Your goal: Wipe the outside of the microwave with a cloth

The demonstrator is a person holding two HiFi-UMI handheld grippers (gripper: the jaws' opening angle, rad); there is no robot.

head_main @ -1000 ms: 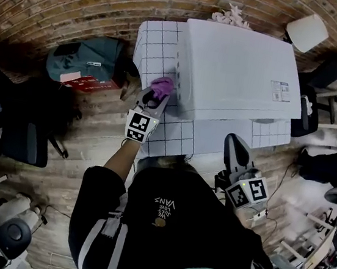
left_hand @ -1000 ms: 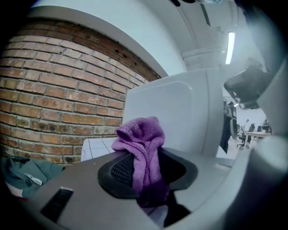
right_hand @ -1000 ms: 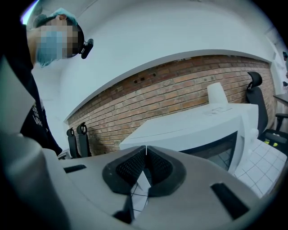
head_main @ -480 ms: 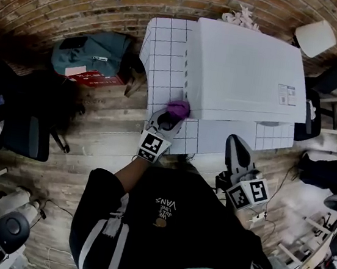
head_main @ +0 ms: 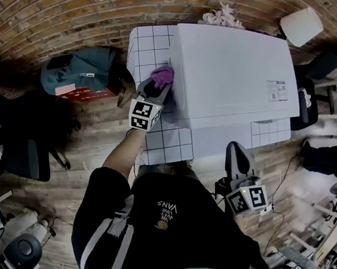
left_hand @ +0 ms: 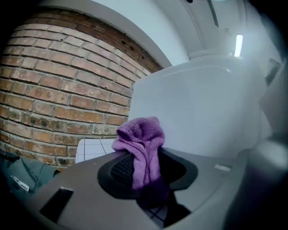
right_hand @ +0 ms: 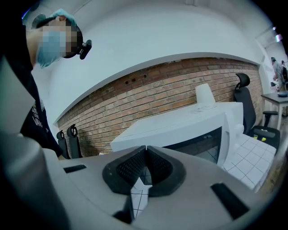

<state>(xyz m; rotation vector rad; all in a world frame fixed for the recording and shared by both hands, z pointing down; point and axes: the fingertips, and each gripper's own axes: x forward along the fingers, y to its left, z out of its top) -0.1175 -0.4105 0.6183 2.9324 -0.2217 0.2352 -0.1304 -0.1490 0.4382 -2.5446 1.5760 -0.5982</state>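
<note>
The left hand-held gripper (head_main: 157,87) is clenched on a purple cloth (head_main: 162,75), which bunches up past the jaw tips and lies against the left side wall of the white microwave (head_main: 232,71). The microwave stands on a white gridded worktop (head_main: 144,46) in front of a brick wall (head_main: 69,1). The right hand-held gripper (head_main: 237,156) hangs at the near right, off the near edge of the worktop, jaws pressed together with nothing between them.
</note>
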